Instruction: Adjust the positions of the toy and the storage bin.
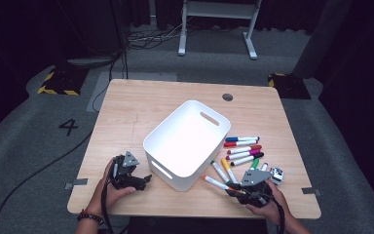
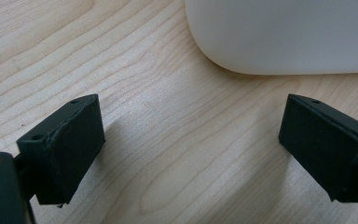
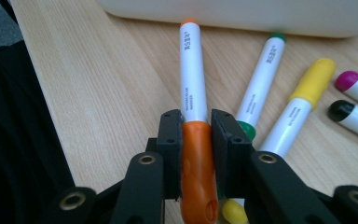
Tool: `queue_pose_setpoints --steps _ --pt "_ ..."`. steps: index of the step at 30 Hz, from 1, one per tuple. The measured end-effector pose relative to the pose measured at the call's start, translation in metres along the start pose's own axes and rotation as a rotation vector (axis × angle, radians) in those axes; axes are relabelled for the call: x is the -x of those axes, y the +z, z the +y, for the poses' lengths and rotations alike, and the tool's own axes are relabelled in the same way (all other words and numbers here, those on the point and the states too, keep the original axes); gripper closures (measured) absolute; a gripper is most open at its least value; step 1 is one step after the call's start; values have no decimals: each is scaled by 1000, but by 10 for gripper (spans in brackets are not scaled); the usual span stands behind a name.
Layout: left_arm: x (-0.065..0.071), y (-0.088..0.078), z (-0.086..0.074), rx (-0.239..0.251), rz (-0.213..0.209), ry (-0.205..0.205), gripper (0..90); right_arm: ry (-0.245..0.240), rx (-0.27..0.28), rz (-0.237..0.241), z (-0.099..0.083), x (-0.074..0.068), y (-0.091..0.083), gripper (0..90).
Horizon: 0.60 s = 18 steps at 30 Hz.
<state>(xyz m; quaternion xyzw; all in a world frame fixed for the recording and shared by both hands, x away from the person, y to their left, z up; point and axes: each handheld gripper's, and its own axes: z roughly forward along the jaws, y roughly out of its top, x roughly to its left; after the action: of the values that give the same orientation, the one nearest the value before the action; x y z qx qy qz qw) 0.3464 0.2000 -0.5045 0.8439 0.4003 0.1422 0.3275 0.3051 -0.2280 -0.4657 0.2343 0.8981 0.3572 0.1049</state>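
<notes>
Dark curtains and grey floor surround a pale wooden surface (image 1: 126, 102), on which the work is set out.

Right gripper (image 3: 196, 140): closed on the orange marker (image 3: 193, 84). The pads are seen pressed on either side of the orange cap, with the white barrel running straight ahead from the jaws. The marker's long axis is thus in line with the gripper, and its far orange tip is seen just short of, perhaps touching, the white bin (image 3: 242, 14); contact cannot be confirmed. In the high view the right gripper (image 1: 238, 189) is found near the front edge of the surface, towards the right corner, and the bin (image 1: 187, 144) lies beyond and to its left, about the middle of the surface. A lift and a carry up and leftward over the near rim is judged to be what the next move calls for. The right hand is plainly the nearer to the markers.

Beside the held marker, a green marker (image 3: 261, 79) and a yellow marker (image 3: 303, 102) are noted, apart from the jaws; further markers are cut off at the right edge.

Left gripper (image 1: 143, 179): open, nothing between the pads, resting low by the front edge with the bin's rounded wall (image 2: 284, 37) just ahead.

The bin's interior is washed out in the high view; its contents cannot be made out.
</notes>
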Motion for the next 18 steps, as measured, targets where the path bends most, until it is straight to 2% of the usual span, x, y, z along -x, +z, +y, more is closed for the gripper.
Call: queue_pose_setpoints --steps 4,14,18 --pt "0 0 0 0 -2 2 69 -25 25 -27 1 1 -8 745" --pt "0 0 0 0 -2 2 69 -1 95 -17 6 13 -29 745" --pt "0 0 0 0 -2 2 69 -18 125 -35 9 16 -39 745"
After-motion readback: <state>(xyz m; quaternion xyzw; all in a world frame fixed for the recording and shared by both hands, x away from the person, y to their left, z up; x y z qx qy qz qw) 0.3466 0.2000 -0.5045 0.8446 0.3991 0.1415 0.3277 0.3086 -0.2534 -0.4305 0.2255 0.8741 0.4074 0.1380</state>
